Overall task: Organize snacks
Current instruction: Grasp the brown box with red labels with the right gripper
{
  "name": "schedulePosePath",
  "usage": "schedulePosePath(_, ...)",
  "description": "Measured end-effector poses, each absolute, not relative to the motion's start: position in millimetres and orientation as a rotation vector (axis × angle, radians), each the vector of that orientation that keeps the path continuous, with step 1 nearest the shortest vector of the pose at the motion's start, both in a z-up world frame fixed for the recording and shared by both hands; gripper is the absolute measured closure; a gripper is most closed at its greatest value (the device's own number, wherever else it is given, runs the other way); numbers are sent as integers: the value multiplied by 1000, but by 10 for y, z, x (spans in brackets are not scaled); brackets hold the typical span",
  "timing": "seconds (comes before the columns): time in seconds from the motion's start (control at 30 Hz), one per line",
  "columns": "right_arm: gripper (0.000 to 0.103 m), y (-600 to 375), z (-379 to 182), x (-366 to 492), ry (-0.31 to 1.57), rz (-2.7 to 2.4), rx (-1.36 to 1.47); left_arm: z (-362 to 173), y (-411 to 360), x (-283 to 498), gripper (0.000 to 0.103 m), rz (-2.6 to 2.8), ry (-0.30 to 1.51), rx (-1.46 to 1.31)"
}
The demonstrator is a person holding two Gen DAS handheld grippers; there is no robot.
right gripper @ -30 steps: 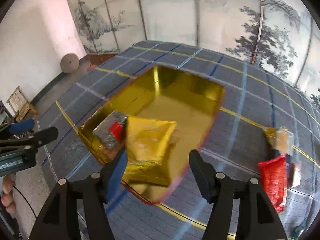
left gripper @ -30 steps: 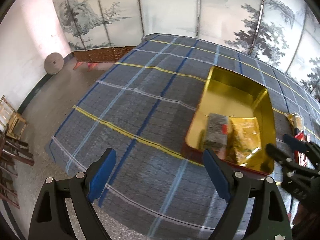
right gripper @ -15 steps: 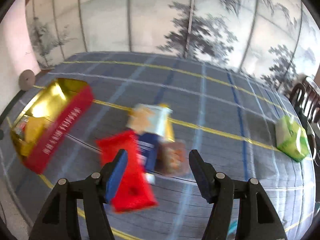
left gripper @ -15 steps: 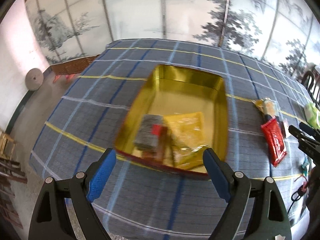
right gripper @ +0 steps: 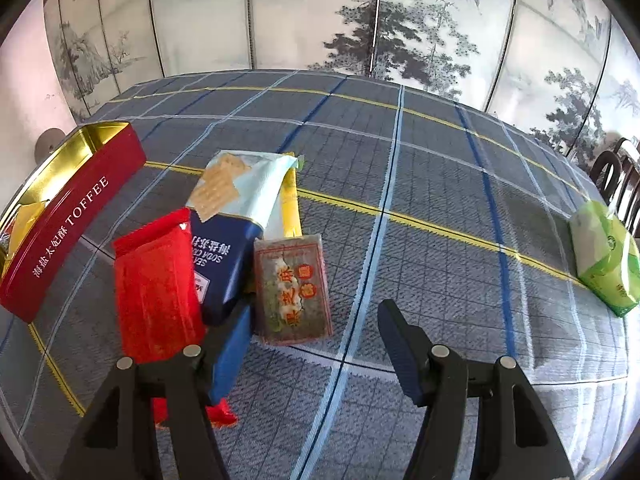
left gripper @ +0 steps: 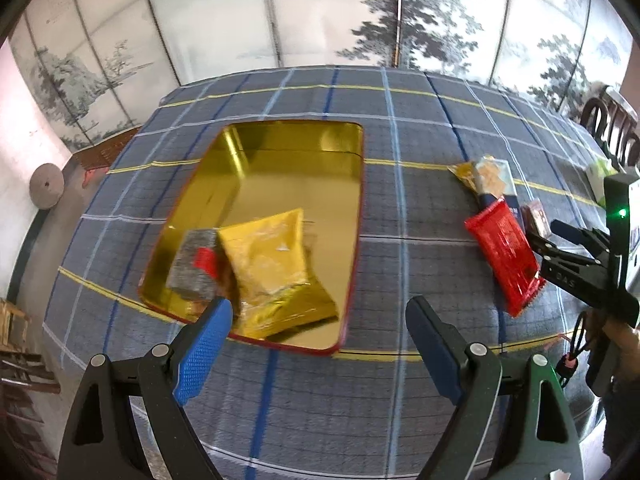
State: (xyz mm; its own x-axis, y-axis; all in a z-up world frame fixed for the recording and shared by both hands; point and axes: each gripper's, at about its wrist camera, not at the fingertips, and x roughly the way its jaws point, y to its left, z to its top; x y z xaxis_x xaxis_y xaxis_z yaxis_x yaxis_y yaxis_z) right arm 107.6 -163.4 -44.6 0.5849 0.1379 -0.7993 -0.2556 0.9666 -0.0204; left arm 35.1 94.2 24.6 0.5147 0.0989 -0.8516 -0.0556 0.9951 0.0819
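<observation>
— What's different from a second ago?

— The right tongs (right gripper: 314, 326) were hanging over the gold tin (left gripper: 352, 184) then; now they have swung across to the loose pile on the tabletop (right gripper: 420, 184). Their jaws are spread wide with nothing between them, low over the brown packet (right gripper: 292, 288).

— And the left tongs (left gripper: 318, 322)?

— Also spread and empty. Their view has turned right, so the tin sits square ahead with the yellow bag (left gripper: 272, 264) and the grey packet (left gripper: 192, 268) lying inside at the near end.

— So two snacks are stowed?

— Looks that way — the drop-off seems finished and the next pick is starting. Outside the tin lie the red packet (right gripper: 156, 284), the blue-and-white cracker pack (right gripper: 236, 224) partly over a yellow wrapper (right gripper: 290, 208), and the brown packet just beside them.

— Anything else?

— A green pack (right gripper: 604, 260), well apart at the far right. I'd guess the brown packet goes next, since it lies nearest the open jaws.
</observation>
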Motion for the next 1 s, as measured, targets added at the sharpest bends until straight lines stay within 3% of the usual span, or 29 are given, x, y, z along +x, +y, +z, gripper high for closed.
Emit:
schedulePosePath(0.03,41,-1644,-457,1065,912,238,-121,235,913,358,17,89,1029,49)
schedulePosePath(0.17,65,-1669,-469,1042,901,264,-74,189,801,380,17,64,1035,60)
schedulePosePath(0.23,70,-1658,-471,1023,905,272,-64,158,759,394,17,55,1042,59)
schedulePosePath(1.0,71,-1649,-430,412,945,299,33,-31,368,484,14,-66,1042,-10)
